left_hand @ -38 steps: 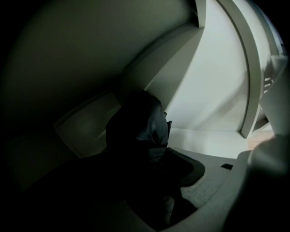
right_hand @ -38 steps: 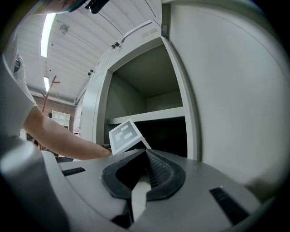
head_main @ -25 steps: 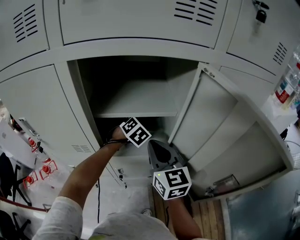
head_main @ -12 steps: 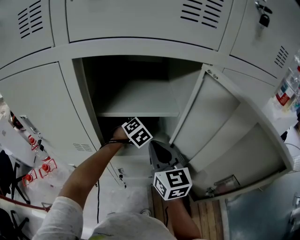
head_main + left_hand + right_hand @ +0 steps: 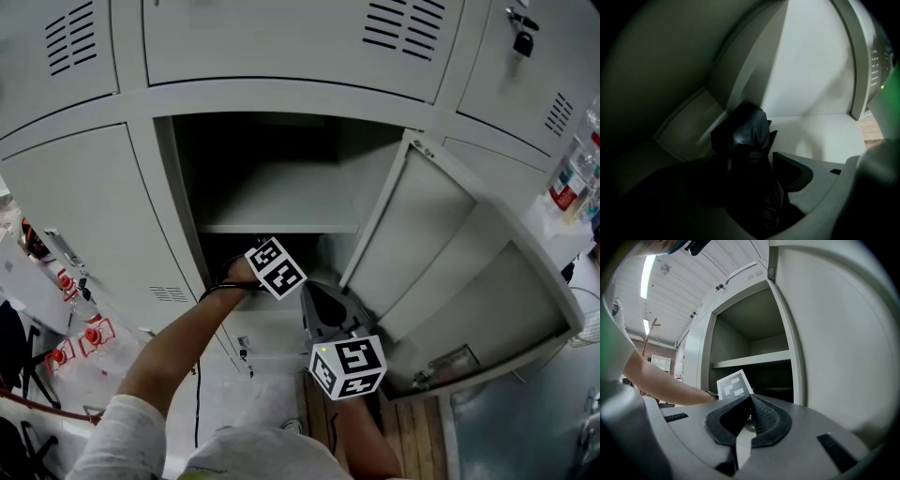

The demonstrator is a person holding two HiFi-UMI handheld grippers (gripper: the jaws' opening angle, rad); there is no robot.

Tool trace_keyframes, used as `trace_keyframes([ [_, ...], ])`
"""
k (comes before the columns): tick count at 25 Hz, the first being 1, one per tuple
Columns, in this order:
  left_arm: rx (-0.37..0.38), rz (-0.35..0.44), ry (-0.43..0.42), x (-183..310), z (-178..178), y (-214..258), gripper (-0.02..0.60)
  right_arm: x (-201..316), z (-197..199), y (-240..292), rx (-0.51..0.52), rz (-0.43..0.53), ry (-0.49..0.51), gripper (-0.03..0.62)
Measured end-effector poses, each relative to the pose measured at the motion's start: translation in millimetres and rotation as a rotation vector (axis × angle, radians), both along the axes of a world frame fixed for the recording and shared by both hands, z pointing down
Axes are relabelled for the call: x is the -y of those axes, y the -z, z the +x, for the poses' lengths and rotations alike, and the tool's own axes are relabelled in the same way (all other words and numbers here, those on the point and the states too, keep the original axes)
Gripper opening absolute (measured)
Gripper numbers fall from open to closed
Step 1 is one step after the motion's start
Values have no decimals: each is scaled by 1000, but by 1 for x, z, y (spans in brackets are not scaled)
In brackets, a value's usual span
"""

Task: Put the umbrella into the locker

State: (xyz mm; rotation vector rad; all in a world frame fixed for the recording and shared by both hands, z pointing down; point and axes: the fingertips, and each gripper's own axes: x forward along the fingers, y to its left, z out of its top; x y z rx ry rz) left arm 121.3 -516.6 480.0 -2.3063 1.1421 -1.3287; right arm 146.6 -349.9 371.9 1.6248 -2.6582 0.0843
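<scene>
Between the jaws of the left gripper (image 5: 743, 171), down in the lower compartment of the locker (image 5: 178, 206) beneath its shelf (image 5: 277, 225), lies the black folded umbrella (image 5: 745, 133). Its long axis runs almost straight along the line the gripper points, from between the pads ahead and slightly down toward the dim back corner. Its far end is near where the pale locker floor (image 5: 820, 131) meets the rear wall, though I cannot tell whether it touches the wall. These jaws have just been opening and now stand wide. The pad on the lit side shows a dark gap between itself and the fabric, so the umbrella seems released and resting on its own; the other pad is lost in shadow. The right gripper (image 5: 750, 399) is outside the compartment, beside the open door (image 5: 450, 272) and behind the left one, pointing level. Its jaws are pressed together with nothing between them, and it is well apart from the umbrella. Because the umbrella extends ahead of the left gripper in line with its jaws, the coming move is probably a withdrawal straight backward along that axis. A sideways pull could catch the loose folds and drag the umbrella out.
</scene>
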Motion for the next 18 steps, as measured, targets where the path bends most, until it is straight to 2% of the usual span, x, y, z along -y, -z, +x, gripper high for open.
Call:
trace_keyframes([
  [12,-90,15,-13,-18,5,19,291,-5,3,3,11,5,-22,3],
  [18,-192,10,-12,-30,9,35,290,-10,2,8,14,15,-28,3],
])
